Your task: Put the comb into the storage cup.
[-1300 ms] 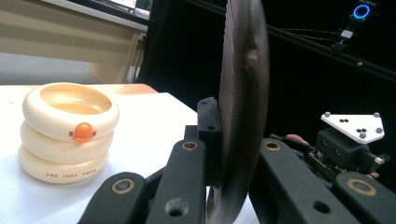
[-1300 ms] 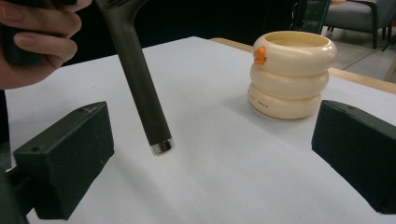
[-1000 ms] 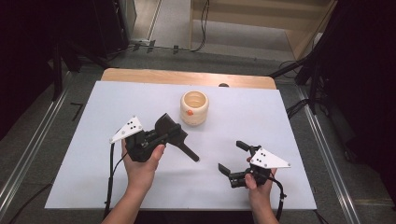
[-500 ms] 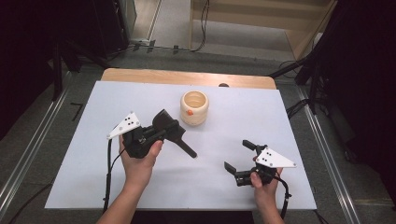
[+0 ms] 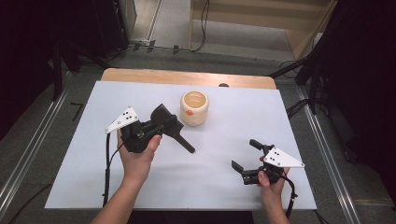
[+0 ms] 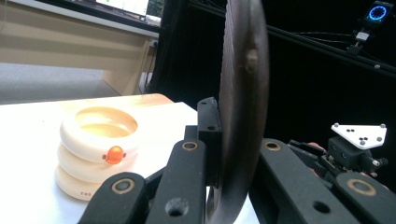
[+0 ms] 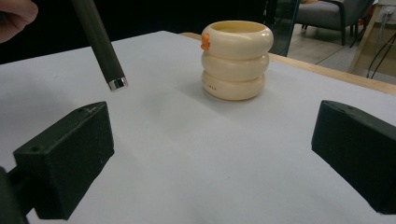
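Black spatula (image 5: 164, 122), one, clamped edge-on in the left tool (image 5: 156, 127), handle angled out over the tabletop (image 5: 224, 177). Cream ringed holder (image 5: 194, 108), one, orange stud on its side, standing just beyond. Right tool (image 5: 243, 161), jaws wide, empty. White sheet over wood; dark room.

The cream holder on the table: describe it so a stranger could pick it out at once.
Start at the white table with its wooden strip along the far edge. Just short of that strip, near the middle, stands the cream holder, beyond the left tongs. It looks like three stacked rings, open on top, with a small orange knob on its upper ring, and nothing touches it.
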`<state>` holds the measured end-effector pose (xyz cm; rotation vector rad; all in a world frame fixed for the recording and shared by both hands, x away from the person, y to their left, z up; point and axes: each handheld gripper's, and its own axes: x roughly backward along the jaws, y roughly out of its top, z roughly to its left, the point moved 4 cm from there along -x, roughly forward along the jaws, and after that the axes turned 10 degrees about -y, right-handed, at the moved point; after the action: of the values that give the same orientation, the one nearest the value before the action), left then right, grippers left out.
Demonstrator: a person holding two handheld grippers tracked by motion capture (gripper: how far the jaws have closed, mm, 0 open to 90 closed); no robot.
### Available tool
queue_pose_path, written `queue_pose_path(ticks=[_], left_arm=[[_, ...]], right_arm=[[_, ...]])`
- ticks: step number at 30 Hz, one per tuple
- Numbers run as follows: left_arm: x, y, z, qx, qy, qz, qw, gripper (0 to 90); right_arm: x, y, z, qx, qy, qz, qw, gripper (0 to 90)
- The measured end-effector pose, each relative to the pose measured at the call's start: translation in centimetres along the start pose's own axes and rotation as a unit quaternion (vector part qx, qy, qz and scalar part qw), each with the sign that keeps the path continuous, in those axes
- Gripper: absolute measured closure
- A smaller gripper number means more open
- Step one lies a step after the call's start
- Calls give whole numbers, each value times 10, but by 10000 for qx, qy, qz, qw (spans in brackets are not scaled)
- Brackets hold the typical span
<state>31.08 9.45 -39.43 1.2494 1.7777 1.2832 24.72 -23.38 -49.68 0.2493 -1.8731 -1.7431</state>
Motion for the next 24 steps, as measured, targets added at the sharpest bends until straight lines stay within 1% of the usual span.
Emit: queue_pose_path(ticks=[1,4,7,10,15,24], left_arm=[[0,1,1,-29,6,12,10000,863],[0,4,2,-42,30,-4,10000,862],[0,6,4,-45,47,-18,10000,863],[0,7,5,-49,63,-31,10000,863],[-1,9,7,-64,79,-18,9999,863],[-2,15,14,-48,141,-42,9999,863]], right_arm=[[1,0,-2,6,-3,-25,10000,0],[3,-2,-6,-49,-61,-24,10000,0],[6,-3,-9,-49,-95,-25,9999,0],[8,-5,-12,6,-179,-19,9998,0],[15,-9,-22,-163,-272,-40,9995,0],[23,-14,-35,-210,-418,-28,9989,0]])
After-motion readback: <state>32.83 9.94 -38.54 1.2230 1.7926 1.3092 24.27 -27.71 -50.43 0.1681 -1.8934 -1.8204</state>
